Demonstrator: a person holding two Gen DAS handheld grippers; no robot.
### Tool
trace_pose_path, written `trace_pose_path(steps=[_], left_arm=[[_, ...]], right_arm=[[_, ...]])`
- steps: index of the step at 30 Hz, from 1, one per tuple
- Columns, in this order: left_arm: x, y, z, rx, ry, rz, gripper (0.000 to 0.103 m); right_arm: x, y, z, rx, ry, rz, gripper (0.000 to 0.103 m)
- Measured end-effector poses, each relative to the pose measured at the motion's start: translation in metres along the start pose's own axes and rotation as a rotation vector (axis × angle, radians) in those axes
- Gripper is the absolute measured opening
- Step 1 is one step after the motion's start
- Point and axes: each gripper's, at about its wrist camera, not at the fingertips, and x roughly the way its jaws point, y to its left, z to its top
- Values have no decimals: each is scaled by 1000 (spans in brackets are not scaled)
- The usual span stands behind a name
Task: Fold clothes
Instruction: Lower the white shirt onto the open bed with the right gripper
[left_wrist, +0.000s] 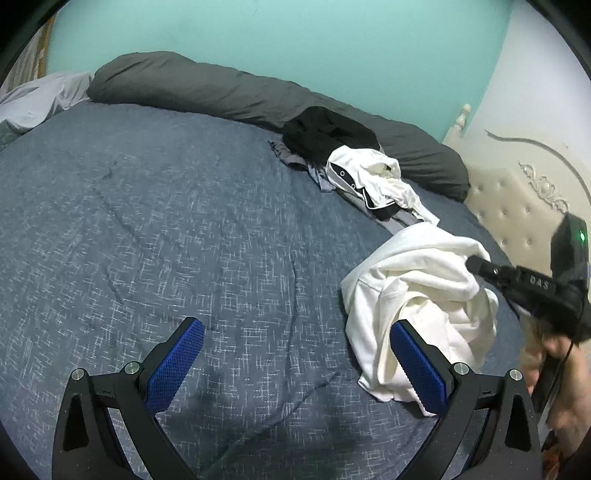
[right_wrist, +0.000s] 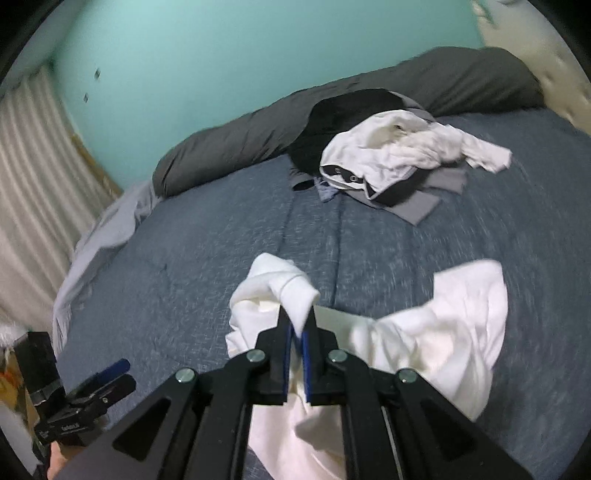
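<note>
A crumpled white garment (left_wrist: 417, 295) lies on the blue bedspread (left_wrist: 184, 221) at the right. My right gripper (right_wrist: 298, 314) is shut on a bunched fold of that white garment (right_wrist: 436, 332), cloth pinched between its blue pads. In the left wrist view the right gripper (left_wrist: 476, 264) reaches in from the right edge, its tip on the garment's top. My left gripper (left_wrist: 295, 328) stands open just above the bedspread, its right finger (left_wrist: 417, 365) in front of the garment's left edge, nothing between the pads.
A heap of clothes (left_wrist: 354, 166), black, white and grey, lies further back by a long dark grey bolster (left_wrist: 207, 88). A cream tufted headboard (left_wrist: 517, 199) stands at the right. A pale sheet (right_wrist: 103, 236) hangs at the bed's left side, with a curtain (right_wrist: 33, 177) behind.
</note>
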Motion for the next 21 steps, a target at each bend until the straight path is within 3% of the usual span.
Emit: trace_pose_path(steps=[5,11,17,21], left_arm=[[11,-9,-2,24,9,0,103],[26,-15,-9,29,49,-20,103],[42,-28,-15,63,78,-16,103],[54,-37,-17,68,110,-38,103]], right_arm=[[-18,-7,-22,32,-81,-2,33],[-31,-18,-45,63,-138,30,37],[-26,-40,-51,150,-125,44,38],[-22,-45,-49,144,-109,40,39]])
